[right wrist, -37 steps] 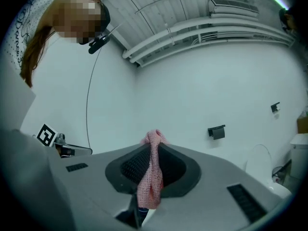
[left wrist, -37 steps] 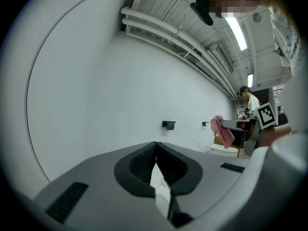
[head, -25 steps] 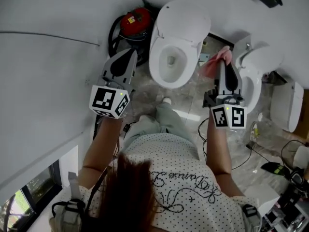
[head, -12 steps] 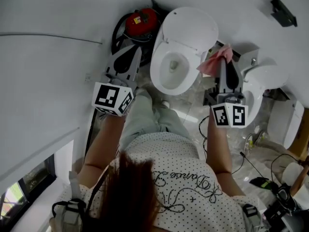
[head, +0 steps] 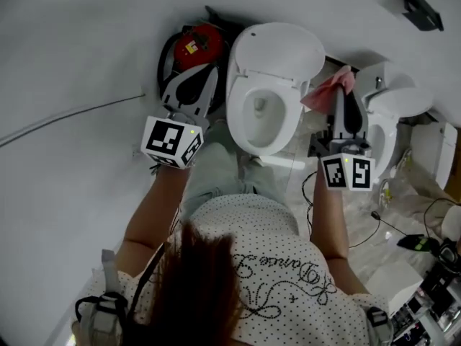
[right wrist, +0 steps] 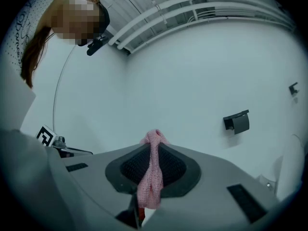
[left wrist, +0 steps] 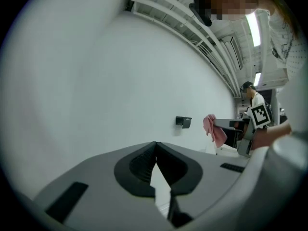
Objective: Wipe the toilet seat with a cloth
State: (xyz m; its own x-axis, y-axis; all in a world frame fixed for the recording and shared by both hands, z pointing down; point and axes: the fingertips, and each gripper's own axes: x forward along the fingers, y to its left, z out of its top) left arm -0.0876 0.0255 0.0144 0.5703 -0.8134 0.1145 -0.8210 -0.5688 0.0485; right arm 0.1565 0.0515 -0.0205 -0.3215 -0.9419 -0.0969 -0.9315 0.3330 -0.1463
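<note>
The toilet bowl (head: 261, 115) stands open with its lid (head: 284, 52) tipped up. Its pale inside shows only a darker hollow at the bottom.

My right gripper (head: 344, 85) pinches the pink cloth (head: 325, 94) between its jaws. It holds the cloth in the air just right of the lid, off the seat (head: 235, 114). My left gripper (head: 207, 72) has its jaws pressed together at the tips on nothing, beside the bowl's left rim and in front of a red canister (head: 193, 43).

Since half a second ago I have edged closer. The toilet fills more of the head view and the cloth stays pinched.

The cloth's long axis runs along the jaw gap, its bunched end past the tips. From there it droops slantwise toward the bowl.
</note>
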